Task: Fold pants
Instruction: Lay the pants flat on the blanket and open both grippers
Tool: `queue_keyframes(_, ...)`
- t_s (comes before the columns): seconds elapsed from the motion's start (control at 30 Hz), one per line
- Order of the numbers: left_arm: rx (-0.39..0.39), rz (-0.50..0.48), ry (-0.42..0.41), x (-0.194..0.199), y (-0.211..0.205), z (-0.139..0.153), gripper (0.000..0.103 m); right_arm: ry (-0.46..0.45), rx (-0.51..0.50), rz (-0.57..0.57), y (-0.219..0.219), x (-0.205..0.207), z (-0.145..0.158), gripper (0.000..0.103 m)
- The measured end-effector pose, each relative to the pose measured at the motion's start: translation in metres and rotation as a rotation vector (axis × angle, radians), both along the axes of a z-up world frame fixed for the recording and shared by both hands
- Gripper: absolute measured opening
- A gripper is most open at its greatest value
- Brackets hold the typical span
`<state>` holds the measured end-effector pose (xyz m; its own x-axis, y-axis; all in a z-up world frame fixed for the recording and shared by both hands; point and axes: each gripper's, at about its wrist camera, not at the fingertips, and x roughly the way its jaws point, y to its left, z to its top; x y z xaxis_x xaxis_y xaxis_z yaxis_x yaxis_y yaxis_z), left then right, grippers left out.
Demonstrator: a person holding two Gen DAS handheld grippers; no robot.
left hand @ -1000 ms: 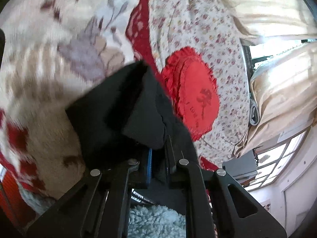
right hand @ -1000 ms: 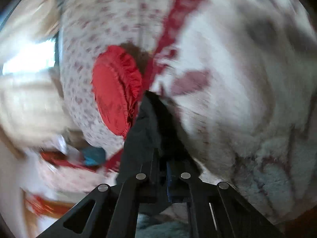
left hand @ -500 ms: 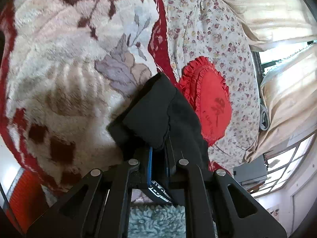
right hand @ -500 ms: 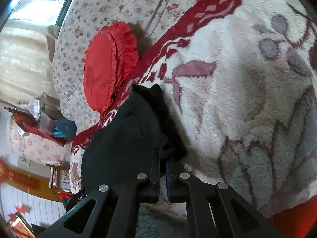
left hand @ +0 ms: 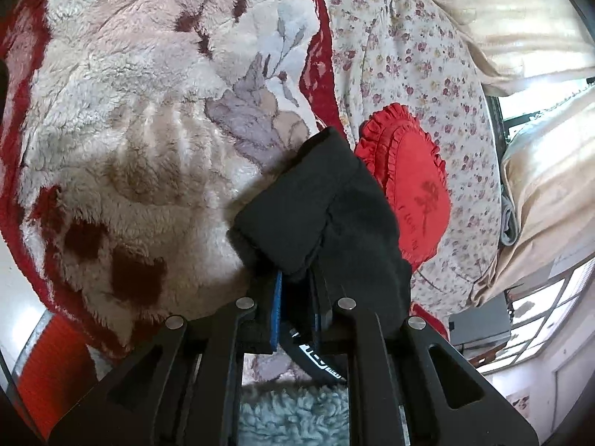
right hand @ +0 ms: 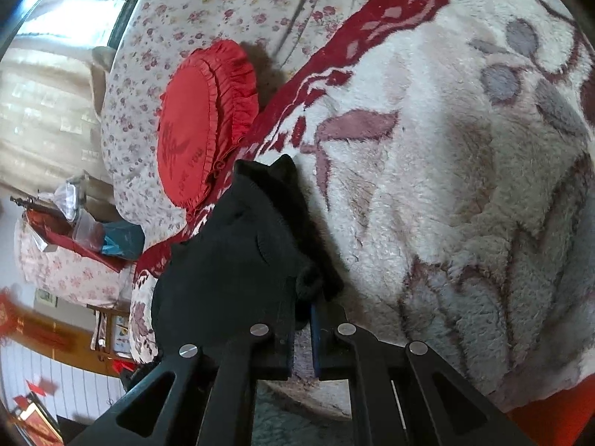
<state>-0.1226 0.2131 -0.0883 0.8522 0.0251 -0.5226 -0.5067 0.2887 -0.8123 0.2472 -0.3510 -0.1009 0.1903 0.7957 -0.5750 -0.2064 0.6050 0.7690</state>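
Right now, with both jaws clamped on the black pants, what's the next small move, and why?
Probably lower both grippers to lay the pants flat on the fleece blanket. The left gripper and right gripper each pinch bunched fabric just above it.

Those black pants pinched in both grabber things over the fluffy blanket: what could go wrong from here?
The left gripper and right gripper each pinch only a small bunch of the black pants, so the cloth might slip out. The fabric hangs bunched rather than flat, so the fold may land crooked on the fluffy blanket. The red frilled cushion lies close by, and the pants could drape onto it.
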Motion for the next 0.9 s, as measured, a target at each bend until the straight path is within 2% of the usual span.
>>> queue_keyframes(0.23, 0.032, -0.032, 0.018, 0.002, 0.002, 0.001, 0.014, -0.028, -0.049, -0.002, 0.006, -0.002, 0.006, 0.004)
queue_keyframes(0.33, 0.071, -0.053, 0.038, 0.0, 0.001, 0.006, 0.015, -0.029, -0.063, -0.001, 0.006, -0.002, 0.008, 0.004)
queue_keyframes(0.37, 0.08, -0.054, 0.042, -0.001, 0.0, 0.008, 0.017, -0.035, -0.07, 0.002, 0.007, -0.002, 0.009, 0.004)
queue_keyframes(0.4, 0.095, -0.052, 0.052, -0.003, 0.0, 0.01, 0.023, -0.044, -0.079, 0.005, 0.008, -0.002, 0.01, 0.005)
queue_keyframes(0.5, 0.149, -0.003, 0.096, -0.014, 0.002, 0.016, 0.037, -0.073, -0.101, 0.013, 0.009, -0.004, 0.013, 0.006)
queue_keyframes(0.63, 0.148, 0.126, 0.112, -0.041, 0.012, 0.018, 0.038, -0.105, -0.135, 0.012, 0.006, -0.005, 0.02, 0.013)
queue_keyframes(0.67, 0.169, 0.153, 0.116, -0.046, 0.013, 0.023, 0.038, -0.128, -0.163, -0.003, 0.003, -0.005, 0.025, 0.016)
queue_keyframes(0.73, 0.221, 0.172, 0.113, -0.048, 0.01, 0.034, 0.038, -0.181, -0.214, -0.048, -0.006, -0.005, 0.036, 0.017)
queue_keyframes(0.8, 0.29, 0.155, 0.085, -0.042, 0.001, 0.049, 0.038, -0.246, -0.27, -0.105, -0.015, -0.006, 0.05, 0.017)
queue_keyframes(0.9, 0.43, 0.029, 0.032, -0.014, -0.024, 0.075, 0.038, -0.408, -0.335, -0.153, -0.013, -0.015, 0.082, 0.017)
